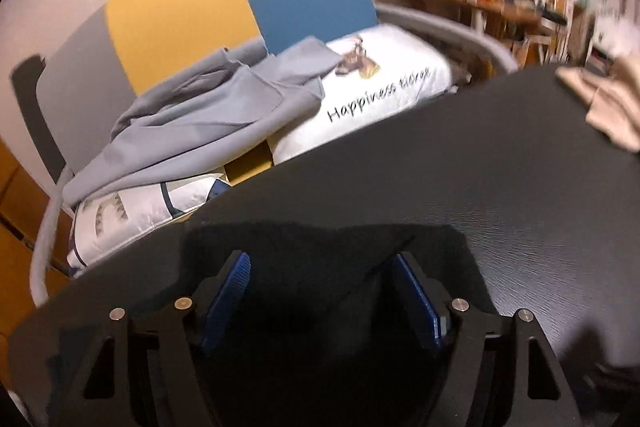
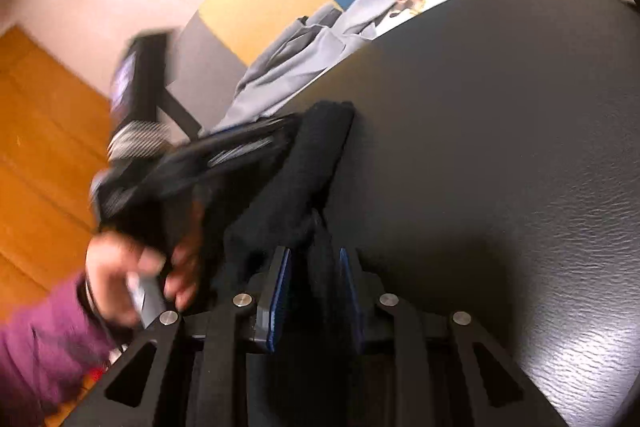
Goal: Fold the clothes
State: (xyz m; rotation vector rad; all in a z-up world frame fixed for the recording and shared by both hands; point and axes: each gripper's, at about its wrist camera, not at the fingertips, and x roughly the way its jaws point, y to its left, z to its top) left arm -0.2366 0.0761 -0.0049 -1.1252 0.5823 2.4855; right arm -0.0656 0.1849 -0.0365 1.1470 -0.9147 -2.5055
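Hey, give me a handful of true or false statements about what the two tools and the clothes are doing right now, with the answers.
1. The right tool is closed on the black garment. True.
2. The left tool is clamped shut. False: its jaws are wide open, with black cloth lying between them.
3. A grey garment is draped over the chair. True.
4. The white pillow lies on the black table. False: it sits on the chair behind the table.
5. The person's sleeve is purple. True.
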